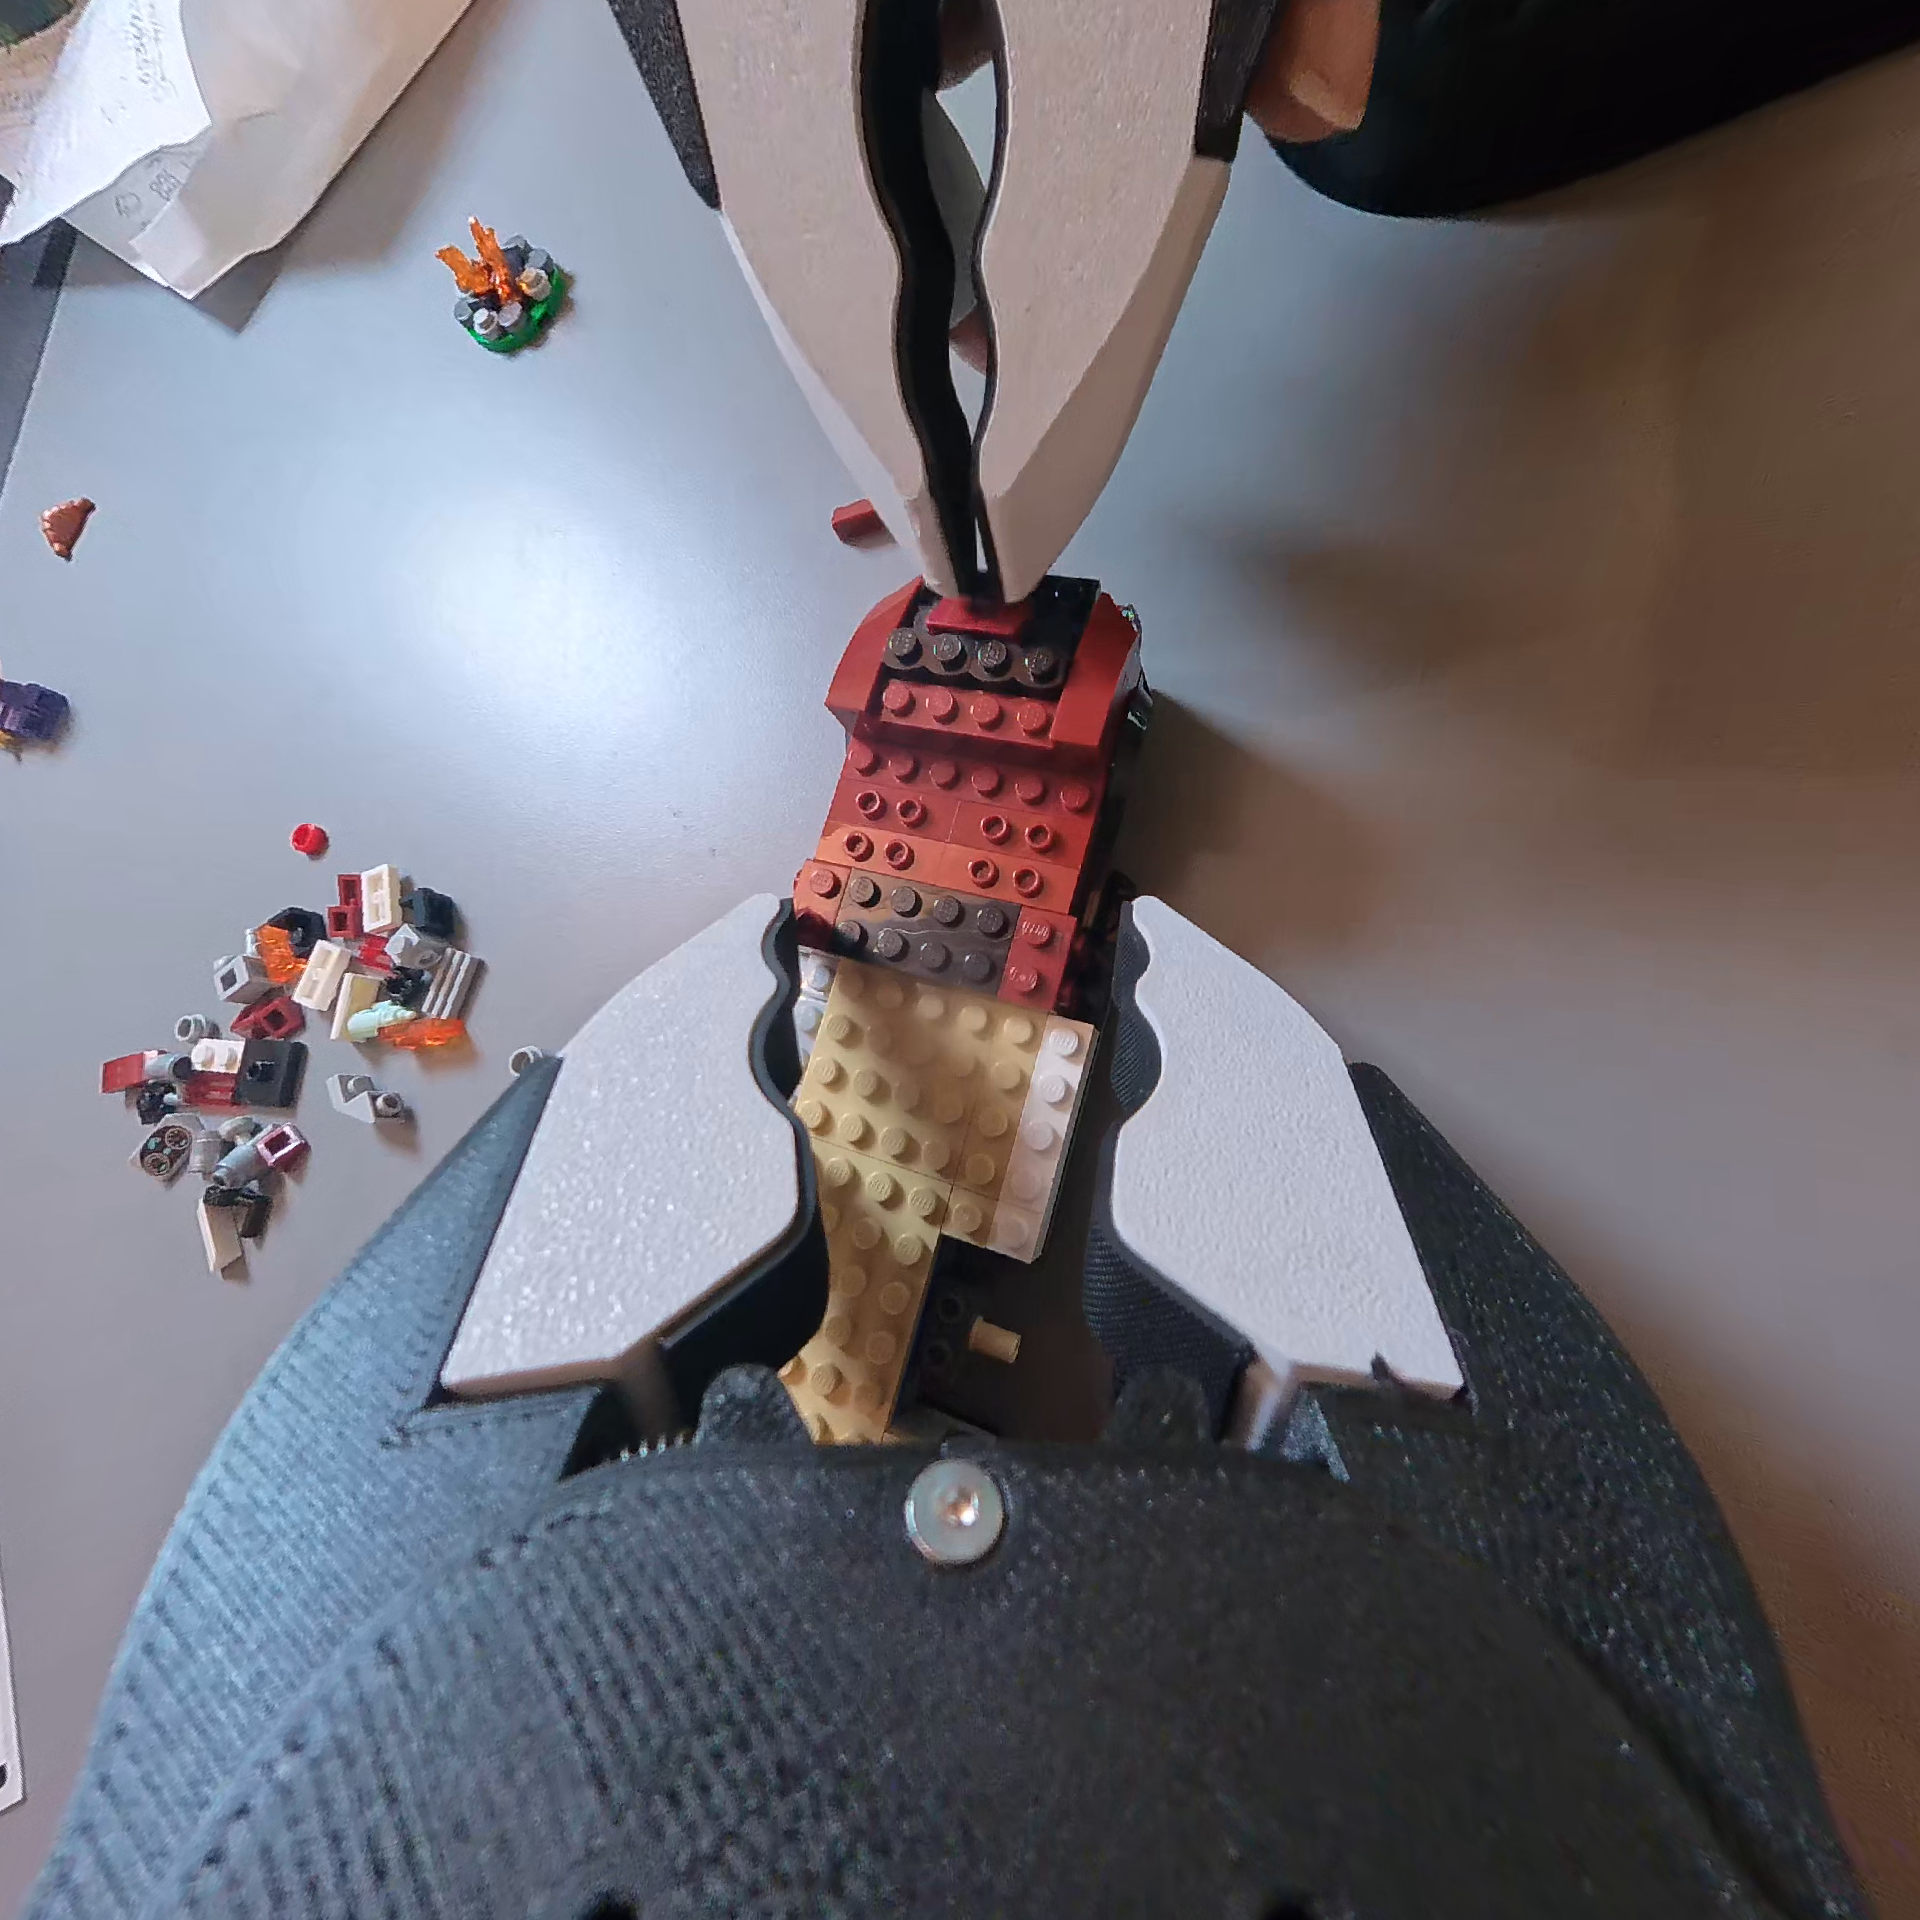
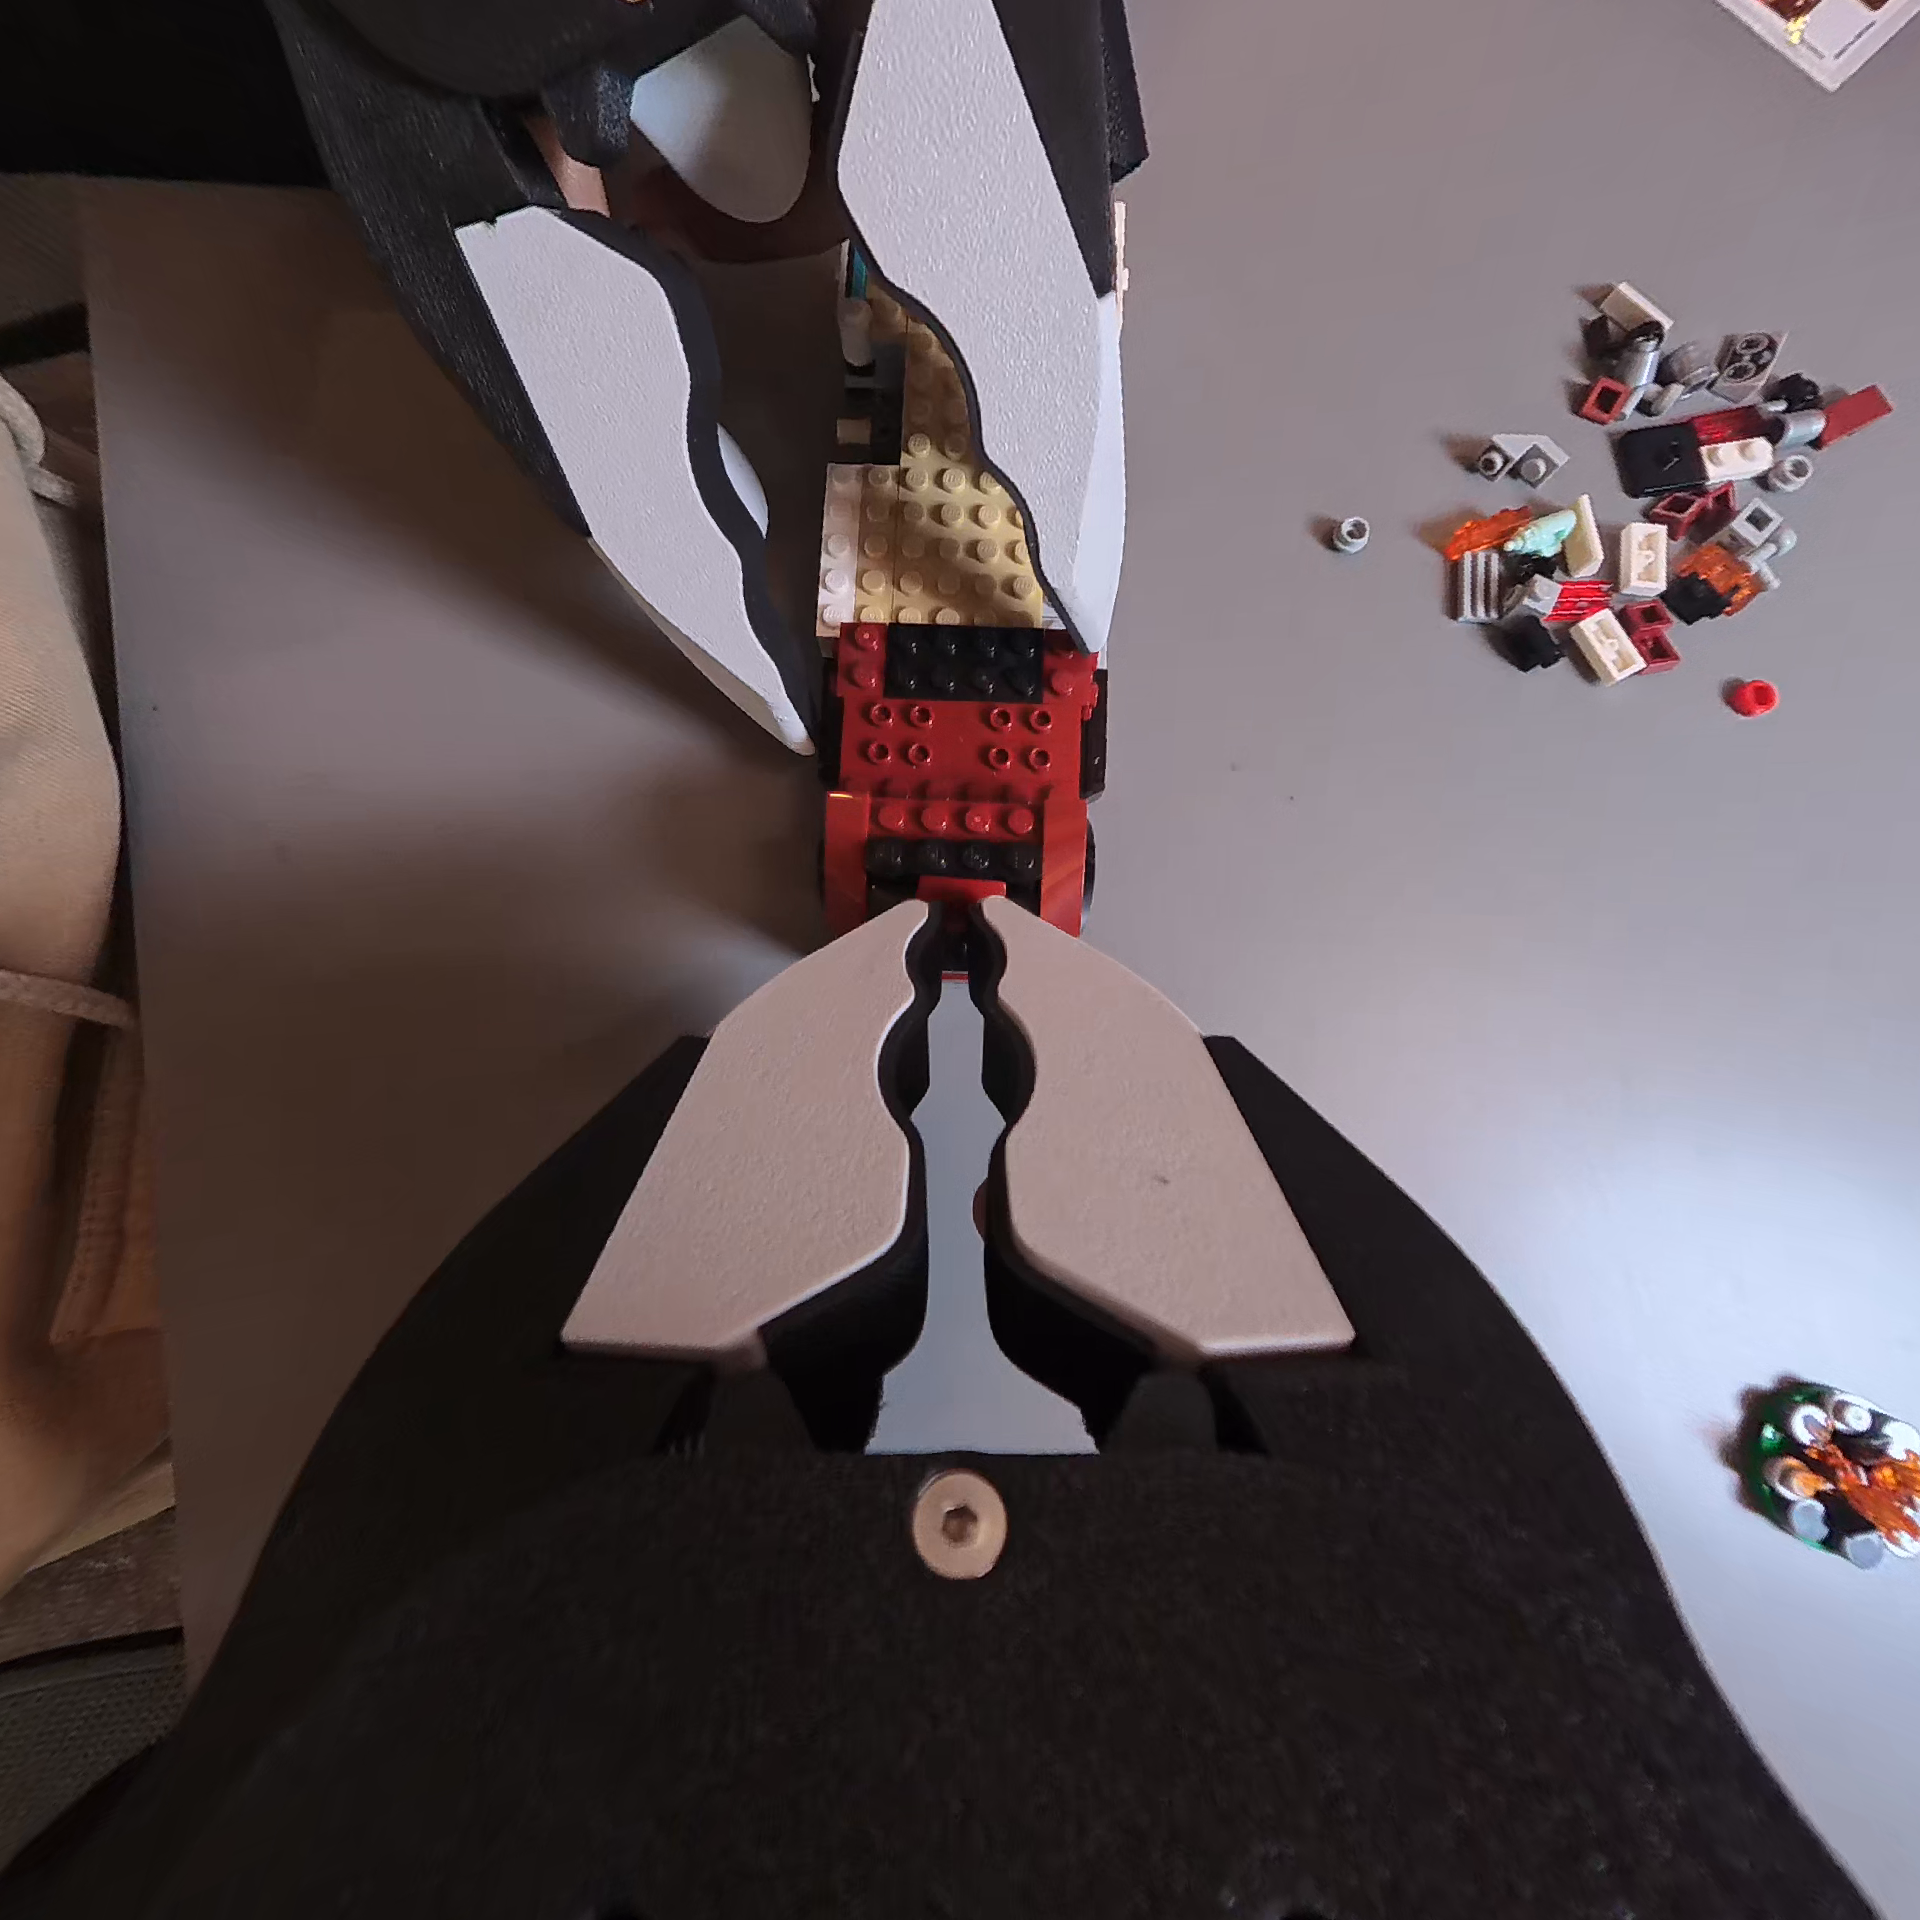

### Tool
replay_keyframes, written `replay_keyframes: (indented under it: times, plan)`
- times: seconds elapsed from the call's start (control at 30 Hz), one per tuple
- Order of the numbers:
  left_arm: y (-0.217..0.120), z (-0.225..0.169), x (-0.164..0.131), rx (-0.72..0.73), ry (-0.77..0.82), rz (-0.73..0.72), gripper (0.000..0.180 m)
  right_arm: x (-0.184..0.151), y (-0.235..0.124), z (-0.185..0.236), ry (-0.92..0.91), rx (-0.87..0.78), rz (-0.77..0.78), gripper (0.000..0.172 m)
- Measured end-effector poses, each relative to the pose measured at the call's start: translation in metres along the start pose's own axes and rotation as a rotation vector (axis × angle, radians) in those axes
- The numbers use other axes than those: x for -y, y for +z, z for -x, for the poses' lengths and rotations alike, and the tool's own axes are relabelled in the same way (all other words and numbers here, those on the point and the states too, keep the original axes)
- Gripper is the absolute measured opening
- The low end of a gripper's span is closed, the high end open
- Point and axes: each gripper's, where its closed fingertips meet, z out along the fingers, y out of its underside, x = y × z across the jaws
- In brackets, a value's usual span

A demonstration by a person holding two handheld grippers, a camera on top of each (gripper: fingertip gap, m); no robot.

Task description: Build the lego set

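Observation:
A brick-built vehicle [image 1: 966, 831] with a dark red front and a tan rear lies on the grey table [image 1: 468, 623]. My left gripper [image 1: 951, 914] is shut on the vehicle's middle, one finger against each side; both show in the right wrist view too: the gripper [image 2: 940, 686] and the vehicle [image 2: 956, 748]. My right gripper [image 2: 951, 914] is shut, with nothing seen between its pads. Its tips rest against a small dark red tile [image 2: 961, 888] on the vehicle's front end. The left wrist view shows those tips [image 1: 971, 587] coming down from above onto the tile [image 1: 977, 620].
A pile of small loose bricks [image 1: 301, 1039] lies left of the vehicle, and shows in the right wrist view [image 2: 1662, 520]. A small campfire build [image 1: 509, 286] stands farther off. White paper bags [image 1: 156, 135] lie at the far left. A loose dark red piece [image 1: 854, 516] lies near the right gripper's tips. The small campfire build [image 1: 509, 286] is about 20 centimetres from both grippers' fingertips. The right camera catches it too, in the right wrist view [image 2: 1828, 1470].

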Motion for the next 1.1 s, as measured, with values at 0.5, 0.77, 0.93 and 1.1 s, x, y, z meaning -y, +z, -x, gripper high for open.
replay_keyframes:
  times: [0.5, 0.77, 0.93, 1.1]
  plan:
    - [0.0007, 0.0003, 0.0002, -0.001, -0.001, -0.007, 0.058, 0.0019, 0.0022, 0.0002, -0.001, 0.027, 0.019, 0.002]
    - [0.0010, 0.0002, 0.0004, -0.002, 0.003, -0.011, 0.058, 0.0011, 0.0025, 0.0005, -0.014, 0.053, 0.072, 0.001]
    - [0.0016, 0.0000, 0.0009, 0.000, 0.003, -0.011, 0.058, 0.0008, 0.0026, 0.0008, -0.037, 0.052, 0.097, 0.000]
    - [0.0019, -0.0002, 0.0011, 0.001, 0.004, -0.012, 0.058, 0.0005, 0.0026, 0.0010, -0.055, 0.055, 0.120, 0.000]
